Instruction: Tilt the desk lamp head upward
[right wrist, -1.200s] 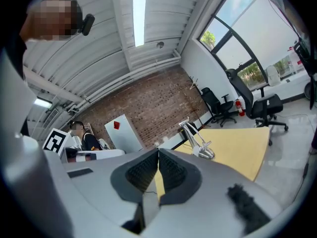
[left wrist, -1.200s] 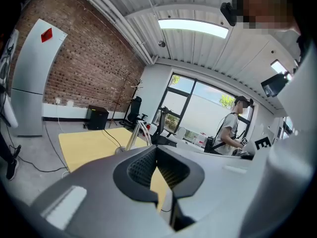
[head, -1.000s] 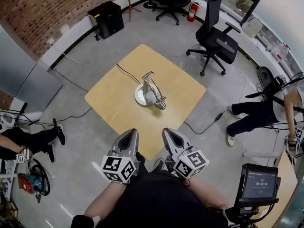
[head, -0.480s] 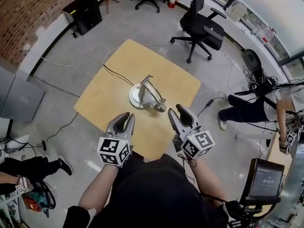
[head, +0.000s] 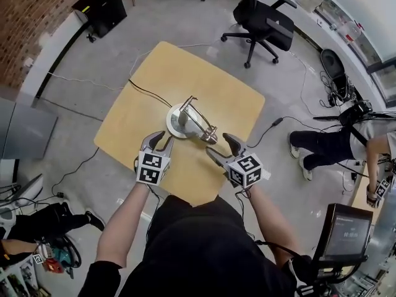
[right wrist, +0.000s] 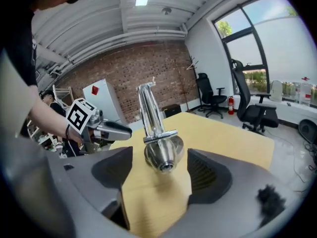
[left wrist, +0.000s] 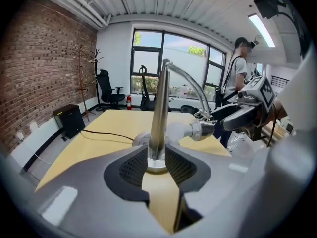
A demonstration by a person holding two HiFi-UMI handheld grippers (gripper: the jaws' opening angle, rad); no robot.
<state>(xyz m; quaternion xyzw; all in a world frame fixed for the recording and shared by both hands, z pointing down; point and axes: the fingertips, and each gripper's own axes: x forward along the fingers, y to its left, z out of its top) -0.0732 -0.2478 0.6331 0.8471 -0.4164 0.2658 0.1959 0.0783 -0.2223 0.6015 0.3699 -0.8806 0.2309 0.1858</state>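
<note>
**Operator:** My left tool is partly open. Its jaws have just been spreading and it holds nothing. In the left gripper view the upright post of the desk lamp stands just ahead of the gap. It lines up between the pads, but I see no contact.

**Spotter:** And the other side?

**Operator:** My right tool has just been opening too, and it's spread wide and empty. The lamp head sits in front of that gap, nose towards my camera and clear of both pads.

**Spotter:** Where does the lamp stand?

**Operator:** Near the middle of the wooden surface, with its round base flat. The cord trails off towards the far left edge. The head hangs low at the end of the arm, close over the surface on my right side.

**Spotter:** Which step are we on?

**Operator:** The approach, I'd say, because nothing is gripped and the head isn't tilted yet. Next I reckon the left goes forward and closes on the post, low down, to keep the lamp from sliding. The right then closes across the body of the head and swings it upward about its hinge. The metal looks polished, so I'd want the pads square on the widest part or it may slip. Brace first, then lift.
</note>
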